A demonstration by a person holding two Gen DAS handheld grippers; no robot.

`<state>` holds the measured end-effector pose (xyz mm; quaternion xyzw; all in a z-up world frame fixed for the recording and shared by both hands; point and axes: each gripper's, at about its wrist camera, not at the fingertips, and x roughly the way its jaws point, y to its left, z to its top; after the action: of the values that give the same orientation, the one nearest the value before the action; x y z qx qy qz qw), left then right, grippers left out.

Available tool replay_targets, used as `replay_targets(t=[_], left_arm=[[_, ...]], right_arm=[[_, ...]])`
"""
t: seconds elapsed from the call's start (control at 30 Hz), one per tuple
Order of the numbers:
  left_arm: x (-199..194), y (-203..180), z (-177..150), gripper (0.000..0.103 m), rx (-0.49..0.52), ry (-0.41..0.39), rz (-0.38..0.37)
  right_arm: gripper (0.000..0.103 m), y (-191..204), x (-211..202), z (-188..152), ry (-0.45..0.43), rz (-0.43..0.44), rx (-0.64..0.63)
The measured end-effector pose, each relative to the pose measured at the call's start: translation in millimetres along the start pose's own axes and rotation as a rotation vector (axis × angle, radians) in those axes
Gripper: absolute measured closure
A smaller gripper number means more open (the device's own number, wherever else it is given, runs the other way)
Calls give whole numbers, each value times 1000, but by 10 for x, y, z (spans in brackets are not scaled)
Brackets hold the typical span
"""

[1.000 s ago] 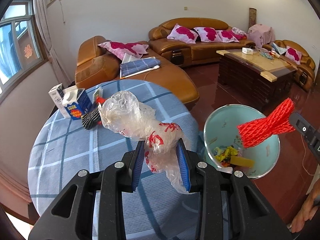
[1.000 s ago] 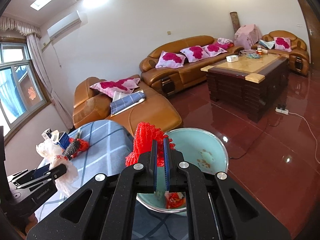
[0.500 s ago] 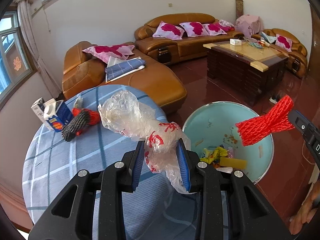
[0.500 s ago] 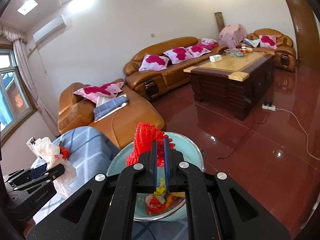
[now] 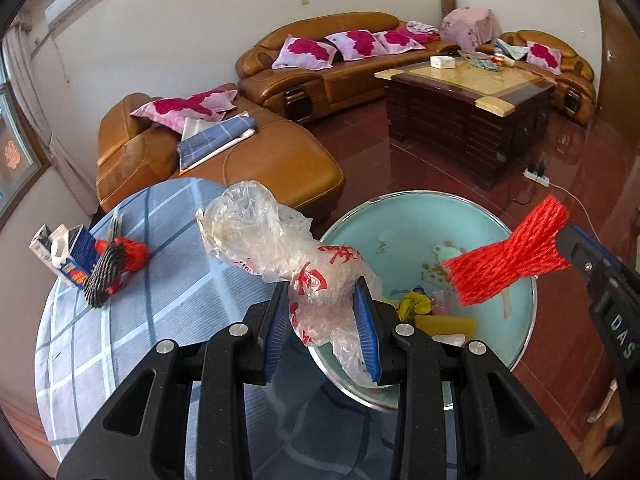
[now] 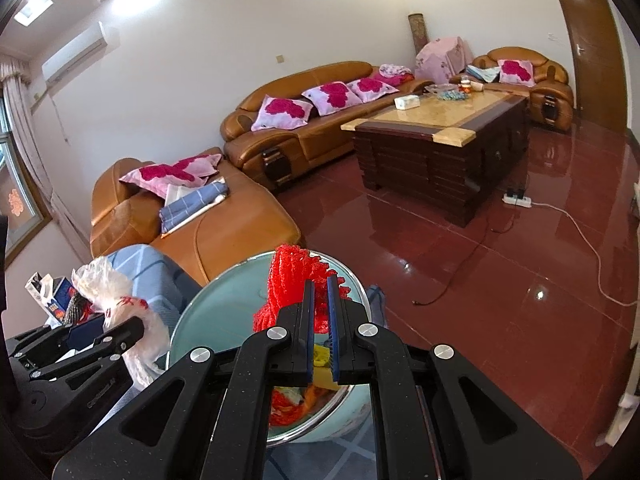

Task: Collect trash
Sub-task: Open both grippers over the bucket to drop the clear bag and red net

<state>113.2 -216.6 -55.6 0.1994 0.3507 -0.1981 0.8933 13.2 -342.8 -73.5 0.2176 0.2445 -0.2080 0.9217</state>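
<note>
I am holding a crumpled clear plastic bag with red print, pinched in my left gripper at the rim of the teal bin. My right gripper is clamping a red foam net over that bin, beside the blue checked table.

Matte black, speckled plastic throughout. Left tongs: two angular fingers lined with ribbed blue pads, silver round screws at the linkage joints, triangular cut-outs in the arms toward 7 and 5 o'clock. Right tongs: same build, blue pads, silver screws (white lettering, partly readable as "DAS", on its side in the left wrist view).
</note>
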Motion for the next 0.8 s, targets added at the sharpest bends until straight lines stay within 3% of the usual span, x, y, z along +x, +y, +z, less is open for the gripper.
replay_targets(t=[0.57, 0.8], left_arm=[[286, -211, 10, 66, 53, 39, 7], [236, -221, -2, 39, 65, 19, 20]], right_arm=[[95, -39, 184, -55, 65, -12, 3], [89, -61, 161, -41, 58, 0, 10]])
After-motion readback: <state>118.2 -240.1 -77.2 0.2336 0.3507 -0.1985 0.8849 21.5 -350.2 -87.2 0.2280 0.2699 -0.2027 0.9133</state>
